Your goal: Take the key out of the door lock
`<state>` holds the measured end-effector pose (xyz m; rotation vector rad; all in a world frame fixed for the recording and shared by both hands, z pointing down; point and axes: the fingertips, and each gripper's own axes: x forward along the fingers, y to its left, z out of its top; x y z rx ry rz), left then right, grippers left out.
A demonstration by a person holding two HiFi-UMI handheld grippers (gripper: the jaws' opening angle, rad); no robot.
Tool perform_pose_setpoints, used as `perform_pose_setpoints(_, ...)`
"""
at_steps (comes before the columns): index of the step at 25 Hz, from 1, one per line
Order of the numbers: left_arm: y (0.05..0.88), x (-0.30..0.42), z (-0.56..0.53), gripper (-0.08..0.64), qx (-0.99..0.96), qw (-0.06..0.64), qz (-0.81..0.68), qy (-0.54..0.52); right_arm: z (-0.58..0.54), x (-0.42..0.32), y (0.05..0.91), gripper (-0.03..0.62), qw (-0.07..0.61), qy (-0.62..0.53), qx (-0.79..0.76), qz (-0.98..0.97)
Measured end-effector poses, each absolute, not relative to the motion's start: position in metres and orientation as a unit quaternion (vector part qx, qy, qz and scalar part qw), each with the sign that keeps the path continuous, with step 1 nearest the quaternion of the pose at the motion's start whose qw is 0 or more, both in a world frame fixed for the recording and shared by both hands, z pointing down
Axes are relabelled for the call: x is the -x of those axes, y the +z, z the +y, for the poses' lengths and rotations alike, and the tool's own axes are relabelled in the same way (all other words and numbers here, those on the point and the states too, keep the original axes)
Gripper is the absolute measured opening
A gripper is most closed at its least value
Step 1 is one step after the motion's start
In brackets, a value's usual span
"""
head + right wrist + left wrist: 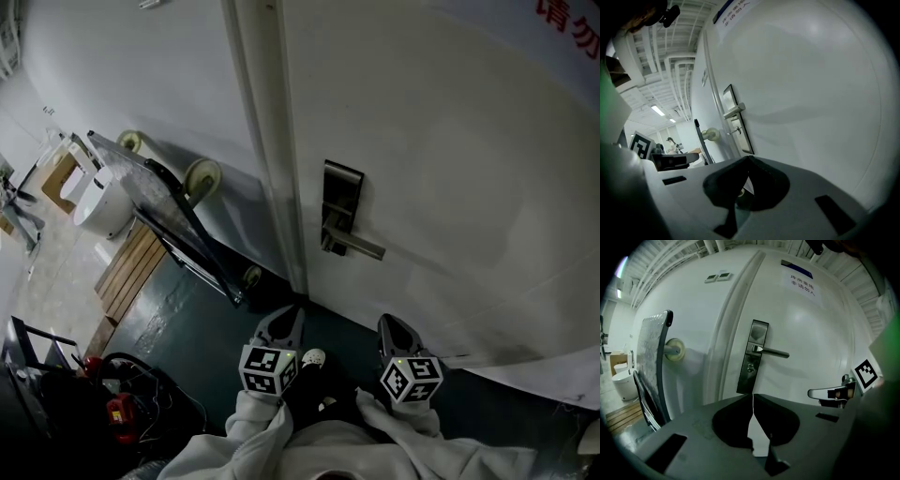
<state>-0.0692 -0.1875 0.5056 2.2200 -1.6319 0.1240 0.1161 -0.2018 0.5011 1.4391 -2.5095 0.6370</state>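
Observation:
A white door (450,169) carries a dark metal lock plate (341,199) with a lever handle (358,246). In the left gripper view the key (750,366) sits in the keyhole under the handle (771,352). From the right gripper view the key (734,131) sticks out of the plate sideways. My left gripper (286,316) and right gripper (393,325) hang low in front of the door, well short of the lock. The left gripper (753,396) has its jaws shut with nothing in them. So does the right gripper (748,159).
A flat trolley (169,214) with pale wheels (202,176) leans against the wall left of the door frame (272,141). A wooden pallet (131,265) and a white fixture (98,202) lie further left. Cables and a red device (119,409) sit near my left side.

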Motion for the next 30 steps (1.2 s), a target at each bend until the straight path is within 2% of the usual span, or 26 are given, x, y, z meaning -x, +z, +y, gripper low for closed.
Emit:
perform_pose_setpoints(16,0.500,0.073,-0.279,0.017,-0.843,0.180,-0.505,0.029,-0.267,-0.097,0.502,0.052,0.080,0.206,-0.540,-0.812)
perform_pose_setpoints(30,0.505,0.059,-0.302,0.017,-0.875,0.204,-0.438,0.018,-0.286,-0.109,0.501,0.051,0.067,0.202,-0.593,-0.776)
